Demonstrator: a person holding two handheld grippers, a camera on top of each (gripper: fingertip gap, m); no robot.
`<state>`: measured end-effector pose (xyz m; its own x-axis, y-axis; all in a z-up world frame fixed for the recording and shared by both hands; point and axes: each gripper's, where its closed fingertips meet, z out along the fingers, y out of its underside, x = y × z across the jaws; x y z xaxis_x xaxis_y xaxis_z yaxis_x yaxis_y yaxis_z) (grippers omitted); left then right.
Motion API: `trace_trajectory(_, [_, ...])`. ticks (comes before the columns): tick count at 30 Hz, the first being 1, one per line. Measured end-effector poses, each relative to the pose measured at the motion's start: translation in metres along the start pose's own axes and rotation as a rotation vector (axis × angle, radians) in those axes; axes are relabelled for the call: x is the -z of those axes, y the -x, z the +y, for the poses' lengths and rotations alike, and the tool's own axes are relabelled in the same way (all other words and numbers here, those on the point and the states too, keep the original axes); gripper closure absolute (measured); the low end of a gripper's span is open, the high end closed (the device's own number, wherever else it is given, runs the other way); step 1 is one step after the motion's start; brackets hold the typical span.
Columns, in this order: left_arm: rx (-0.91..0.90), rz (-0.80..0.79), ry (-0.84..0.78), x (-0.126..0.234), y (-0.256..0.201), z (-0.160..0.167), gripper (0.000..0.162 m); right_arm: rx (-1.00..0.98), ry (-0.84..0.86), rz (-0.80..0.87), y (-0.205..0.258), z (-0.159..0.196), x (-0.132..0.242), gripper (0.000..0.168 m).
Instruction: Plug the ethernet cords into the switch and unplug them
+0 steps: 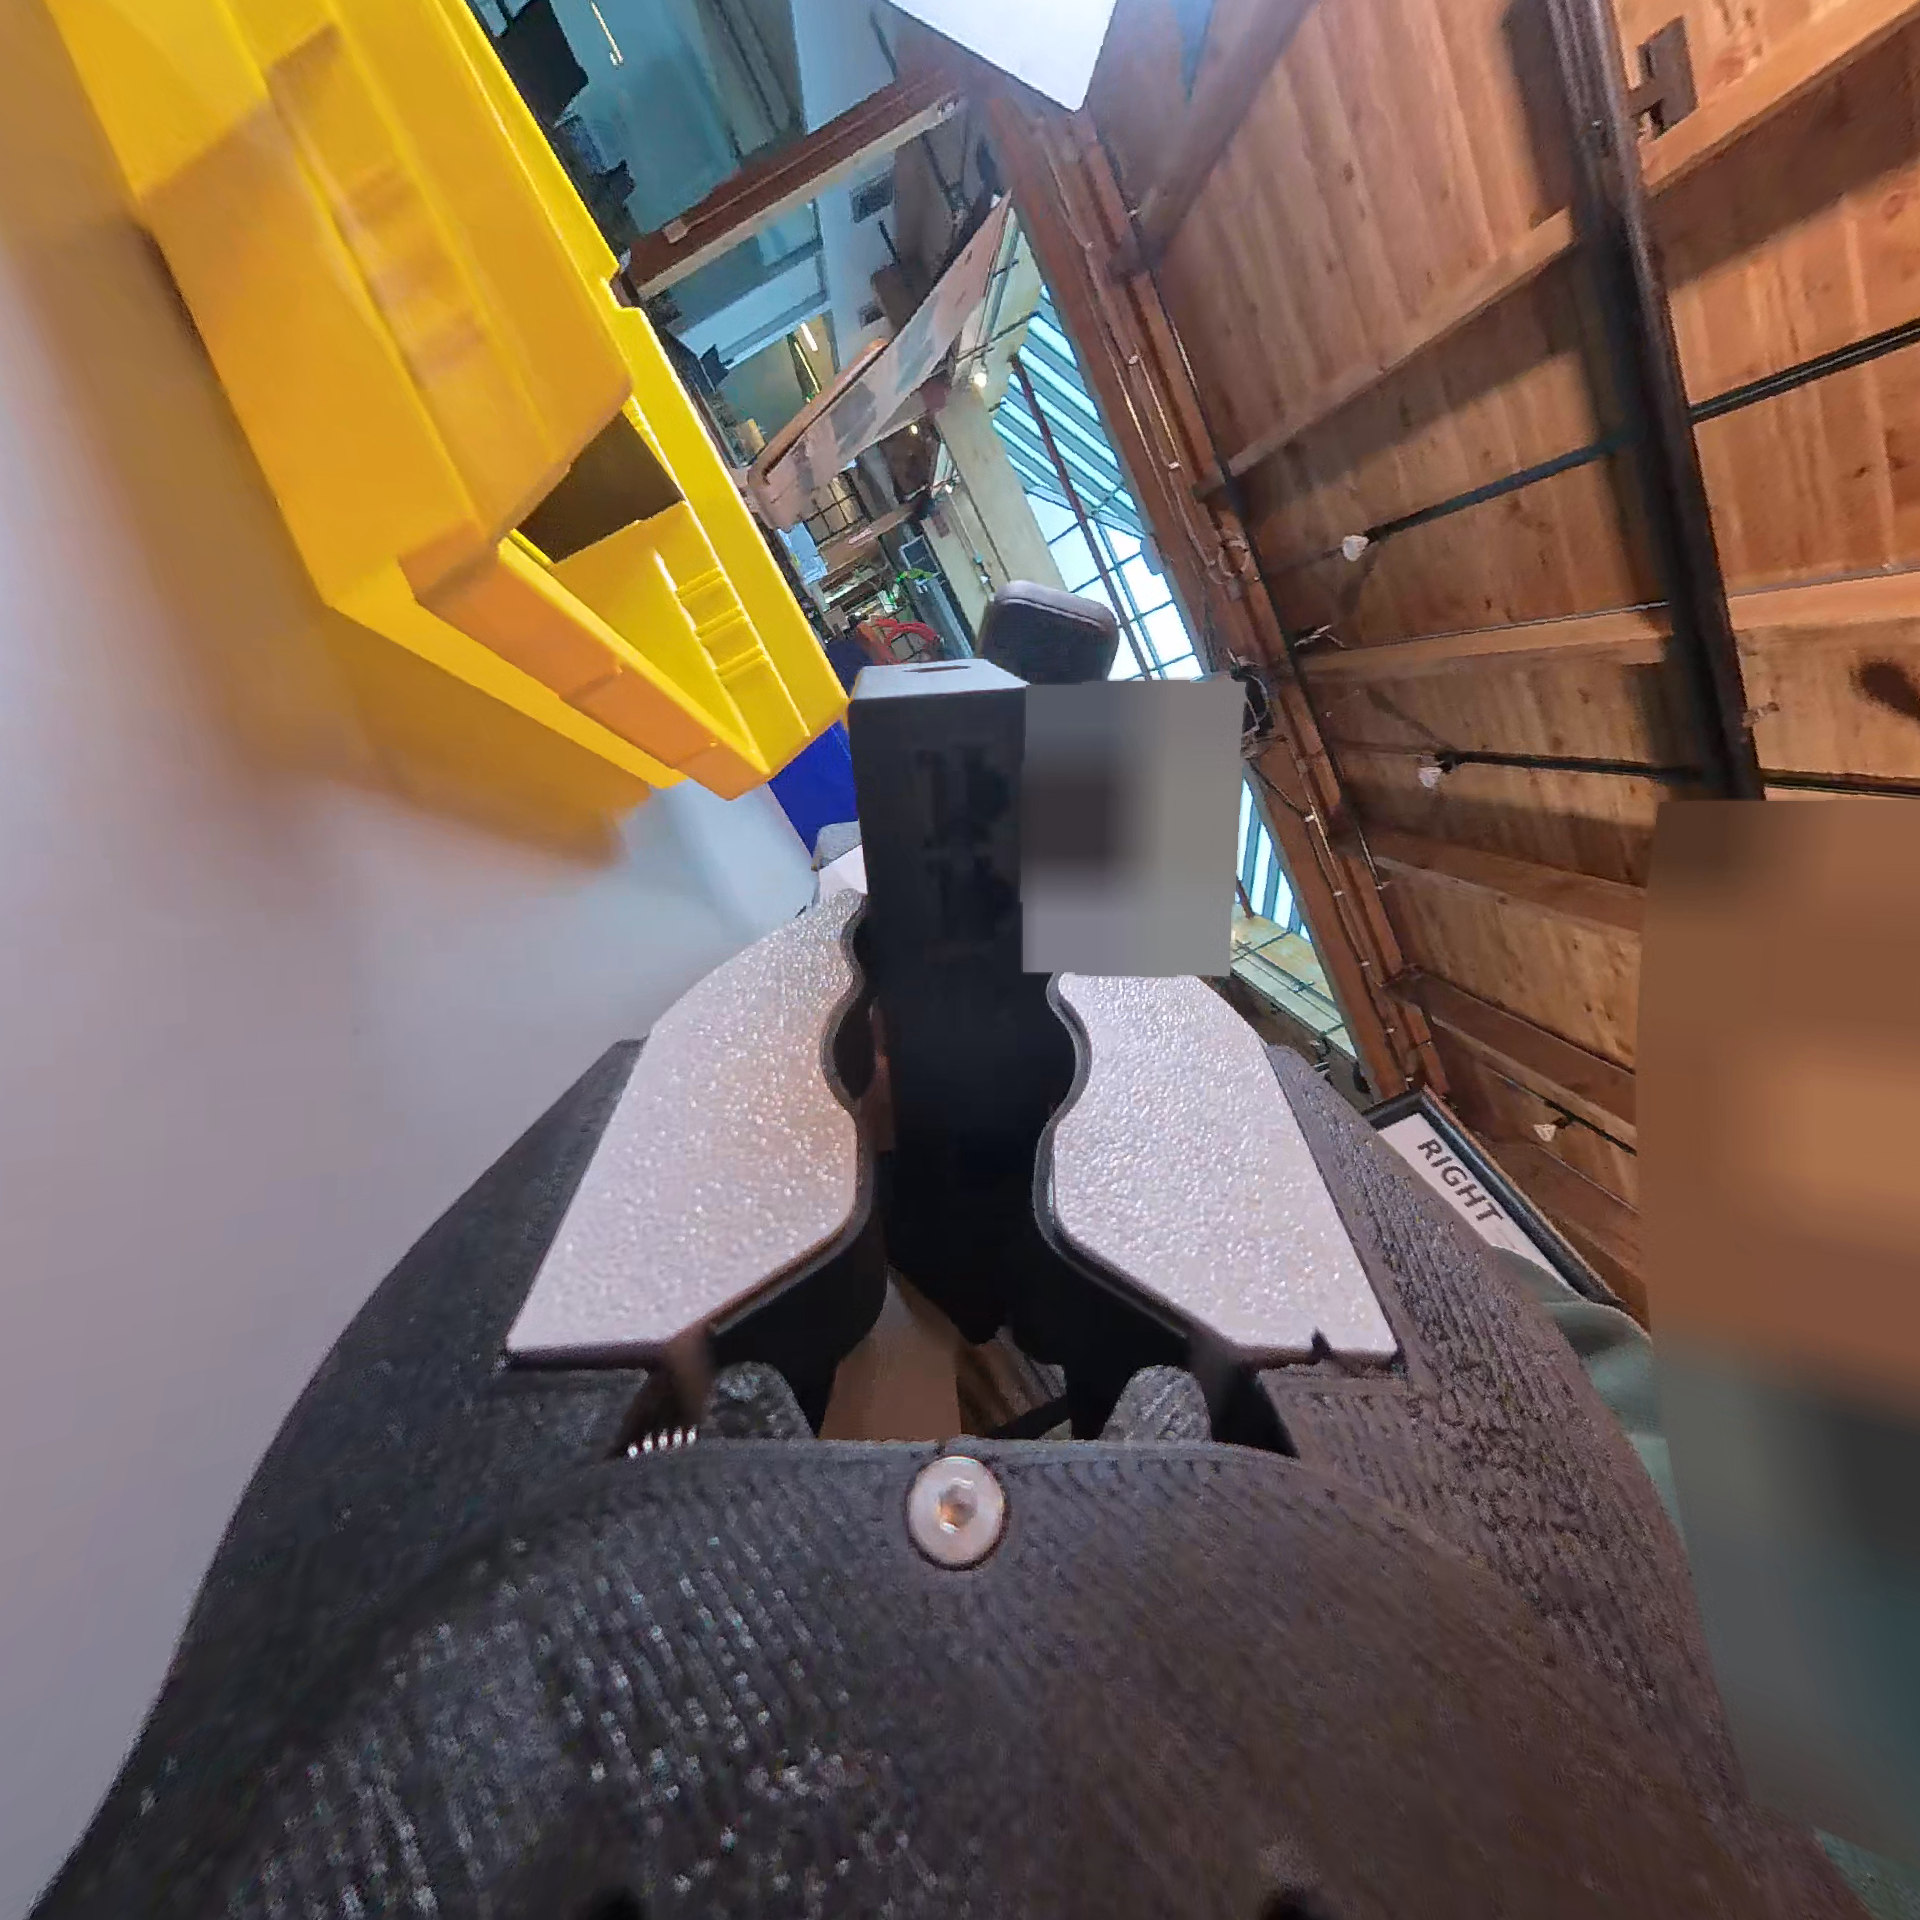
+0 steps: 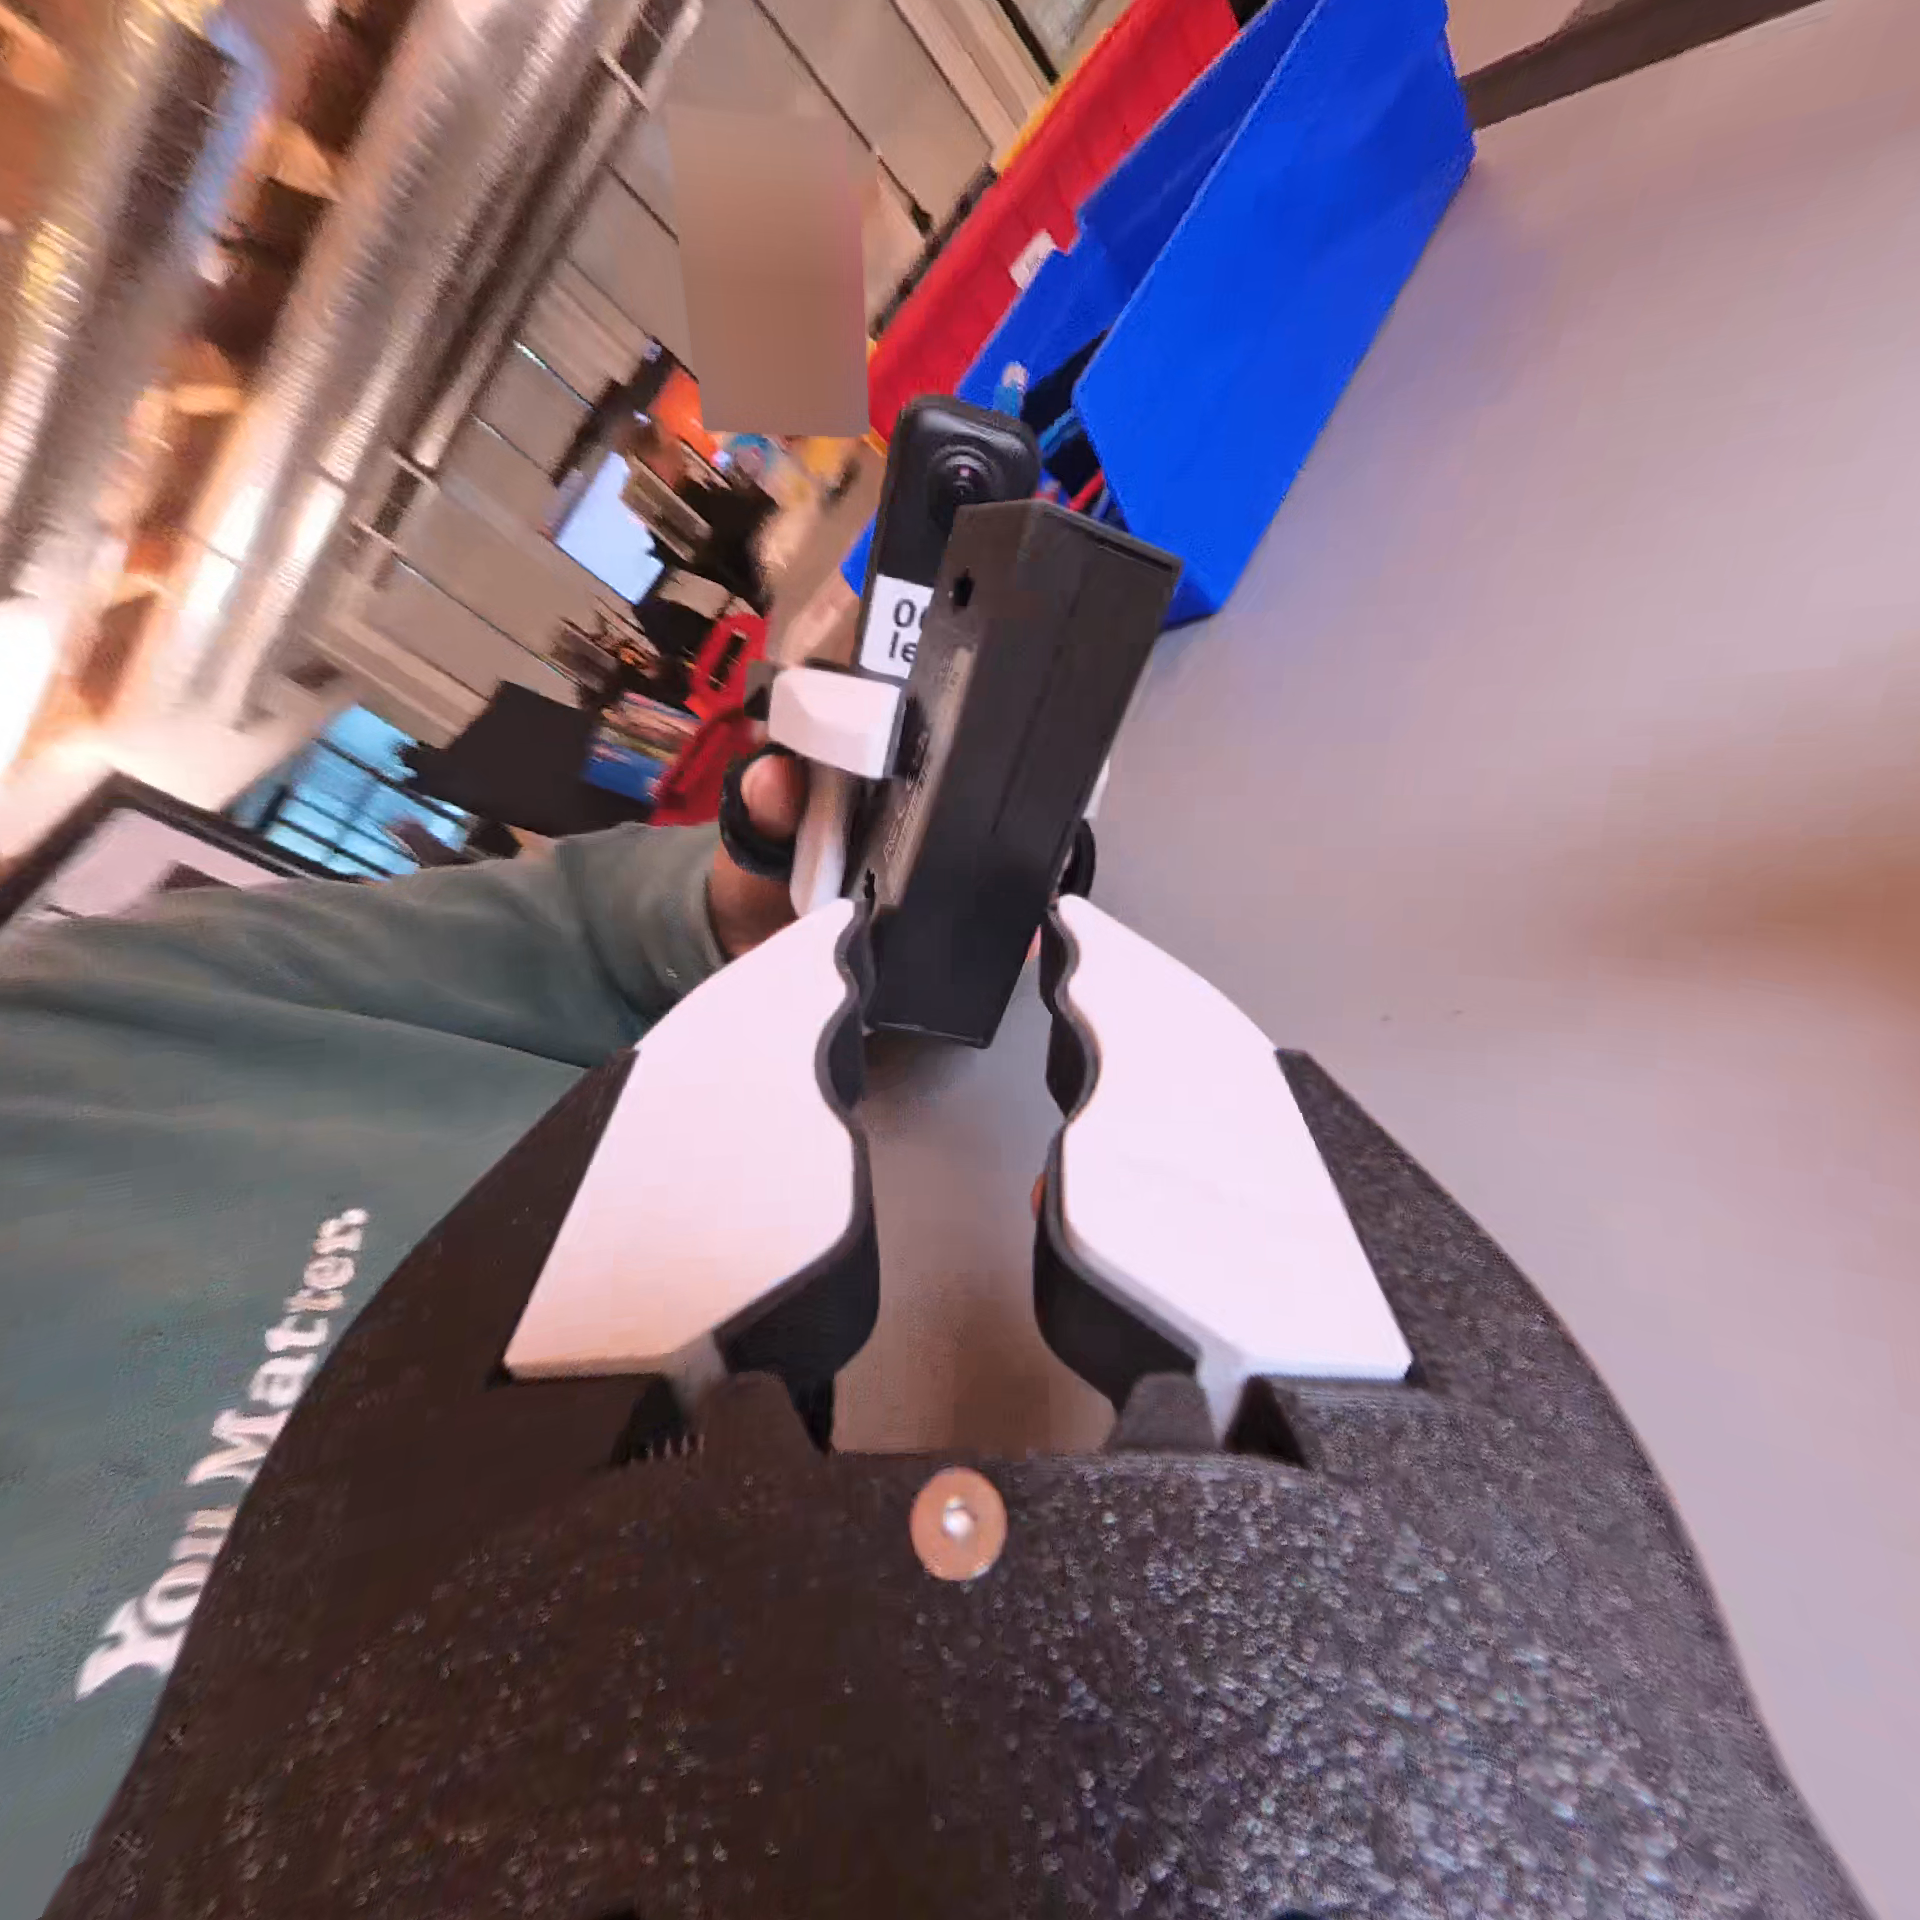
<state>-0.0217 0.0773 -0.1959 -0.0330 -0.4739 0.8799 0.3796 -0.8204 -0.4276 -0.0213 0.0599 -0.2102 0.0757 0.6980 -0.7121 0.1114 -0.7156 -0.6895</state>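
Two white fingers of the left claw (image 1: 956, 956) stand apart with a black block (image 1: 935, 790) filling the gap; I cannot tell whether they press it. A yellow bin (image 1: 416, 312) sits on the pale desk (image 1: 208, 935) at the left, under a wooden ceiling (image 1: 1455, 416). In the right wrist view, the right claw (image 2: 948, 925) is parted over bare desk (image 2: 1558, 831), with the other handheld device (image 2: 1039, 748) and a hand (image 2: 758, 821) just past its tips. Thin cords (image 2: 1075, 483), perhaps the ethernet ones, show at a blue bin (image 2: 1299, 312) beside a red bin (image 2: 997, 239).
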Motion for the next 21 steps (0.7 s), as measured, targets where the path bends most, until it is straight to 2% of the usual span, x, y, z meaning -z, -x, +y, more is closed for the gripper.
trace_trajectory(3, [-0.062,-0.009,0.045,-0.001,-0.001,0.004,0.134,-0.004,0.022,-0.031,0.000,-0.003,0.005,0.140])
trace_trajectory(6, [-0.128,-0.029,0.124,0.004,0.001,0.006,0.128,-0.030,0.161,-0.064,-0.001,0.006,0.011,0.141])
trace_trajectory(9, [-0.322,-0.175,0.261,0.018,0.019,0.003,0.118,-0.043,0.287,-0.036,-0.015,0.020,0.017,0.141])
trace_trajectory(13, [-0.680,-0.385,0.376,0.036,0.034,-0.011,0.119,-0.058,0.413,0.073,-0.046,0.034,0.018,0.142])
trace_trajectory(15, [-0.790,-0.411,0.395,0.038,0.027,-0.013,0.121,-0.041,0.478,0.104,-0.055,0.039,0.017,0.142])
trace_trajectory(17, [-0.838,-0.424,0.415,0.039,0.023,-0.011,0.121,0.000,0.493,0.149,-0.060,0.033,0.016,0.142])
trace_trajectory(19, [-0.846,-0.423,0.439,0.040,0.024,-0.006,0.121,0.073,0.501,0.257,-0.073,0.025,0.017,0.141])
trace_trajectory(21, [-0.847,-0.424,0.459,0.042,0.027,-0.002,0.122,0.167,0.532,0.391,-0.089,0.022,0.022,0.147])
